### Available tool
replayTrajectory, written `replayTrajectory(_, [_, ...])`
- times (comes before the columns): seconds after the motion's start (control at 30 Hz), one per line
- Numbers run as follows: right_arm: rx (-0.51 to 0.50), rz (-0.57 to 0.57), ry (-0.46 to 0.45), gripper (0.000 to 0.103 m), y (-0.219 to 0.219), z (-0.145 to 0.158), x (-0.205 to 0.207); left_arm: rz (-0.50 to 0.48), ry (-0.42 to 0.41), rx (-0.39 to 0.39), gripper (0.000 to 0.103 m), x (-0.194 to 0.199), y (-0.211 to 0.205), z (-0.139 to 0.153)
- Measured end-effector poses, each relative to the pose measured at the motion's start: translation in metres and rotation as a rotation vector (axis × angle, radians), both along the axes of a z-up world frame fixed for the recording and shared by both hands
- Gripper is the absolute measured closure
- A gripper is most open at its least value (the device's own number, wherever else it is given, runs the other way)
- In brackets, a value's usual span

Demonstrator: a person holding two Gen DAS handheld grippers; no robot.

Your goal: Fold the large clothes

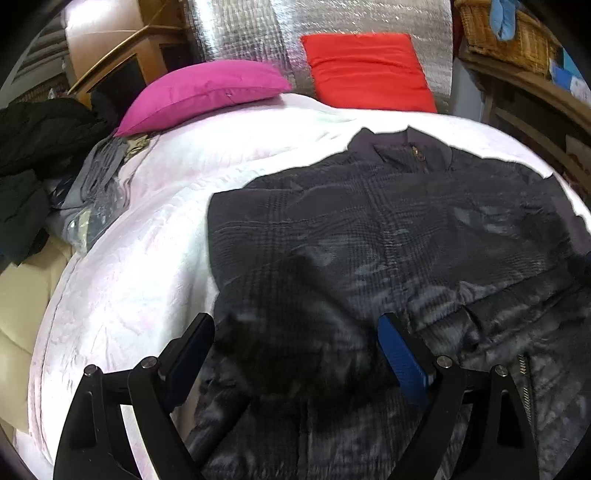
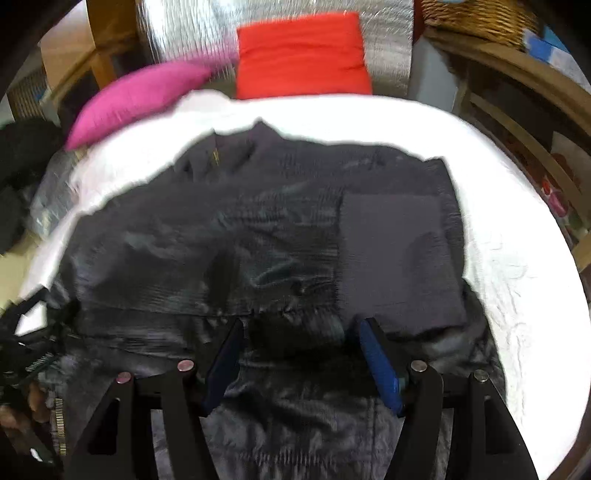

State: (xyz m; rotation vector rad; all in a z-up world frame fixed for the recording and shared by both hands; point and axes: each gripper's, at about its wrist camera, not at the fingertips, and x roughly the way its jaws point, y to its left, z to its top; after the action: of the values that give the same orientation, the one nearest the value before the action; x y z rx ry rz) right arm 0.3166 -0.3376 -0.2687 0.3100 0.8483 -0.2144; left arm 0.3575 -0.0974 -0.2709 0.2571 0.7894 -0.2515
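Jacket (image 1: 388,229) is lying spread on the bed (image 1: 147,258); two pillows (image 1: 207,92) are sitting behind it, clothes pile (image 1: 40,155) lying left

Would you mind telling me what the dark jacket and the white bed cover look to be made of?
Dark jacket: seemingly a smooth synthetic with a faint check, judging by its slight sheen and crinkled highlights; a metal zip shows at the near edge. White bed cover: looks like soft matte fabric with a quilted or embossed texture, though glare hides the detail.

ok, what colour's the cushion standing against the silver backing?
Red cushion, upright against the silver quilted backing; clearest in the left wrist view.
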Motion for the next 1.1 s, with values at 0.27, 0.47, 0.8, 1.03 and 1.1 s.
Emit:
replayTrajectory(0.27, [0.044,-0.077,-0.176,0.034,-0.034,0.026,-0.105,0.019,-0.032,-0.065,0.013,-0.072,0.049,0.017])
replayTrajectory(0.47, [0.12,-0.146,-0.158,0.029,-0.06,0.006,-0.188,0.045,0.043,-0.112,0.013,-0.145,0.091,-0.007])
replayTrajectory(0.8, [0.118,-0.081,0.005,0.029,-0.023,-0.039,-0.258,0.017,0.172,-0.124,0.013,-0.217,0.111,-0.039])
replayTrajectory(1.03, [0.148,-0.042,0.13,0.029,-0.003,-0.074,-0.27,0.077,0.312,-0.194,0.013,-0.23,0.131,-0.065])
replayTrajectory(1.1, [0.196,-0.041,0.151,0.028,-0.004,-0.082,-0.266,0.103,0.364,-0.231,0.013,-0.226,0.138,-0.073])
